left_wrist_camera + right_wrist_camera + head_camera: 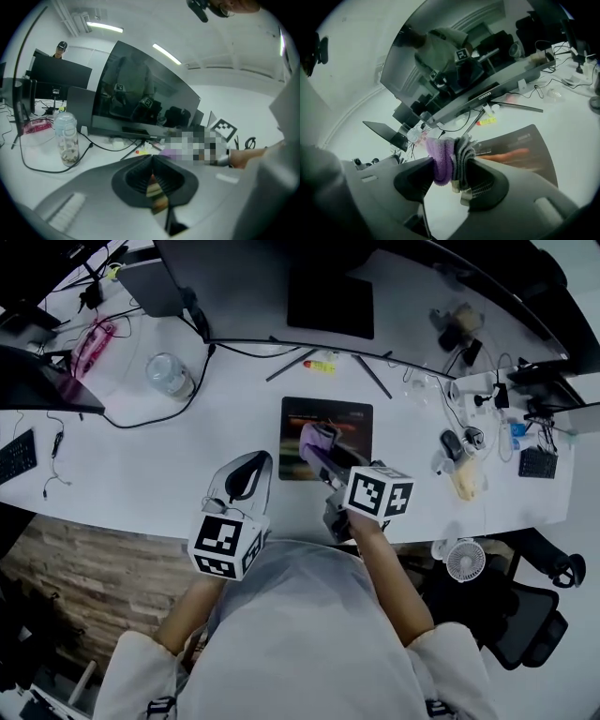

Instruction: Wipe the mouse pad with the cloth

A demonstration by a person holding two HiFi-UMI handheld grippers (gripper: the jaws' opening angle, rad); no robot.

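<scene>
- Far left on the counter (131, 460), a clear jar (169, 373) stands well apart from the work.
- The left gripper (242, 476) hangs over the counter's near edge, left of the pad. Its jaws are pressed together with nothing between them.
- The mouse pad (349, 418) lies flat mid-counter, dark and printed. It looks thin and limp, so I'd guess a hard rub could make it slide.
- The cloth (443, 161), purple and grey, is bunched up and clamped in the jaws of the right gripper (323, 454), over the pad's near part. I cannot tell whether it touches the pad.
- The cloth looks soft and light and should fold easily. Gripping it across the bunched middle, as here, leaves loose folds free to drag.
</scene>
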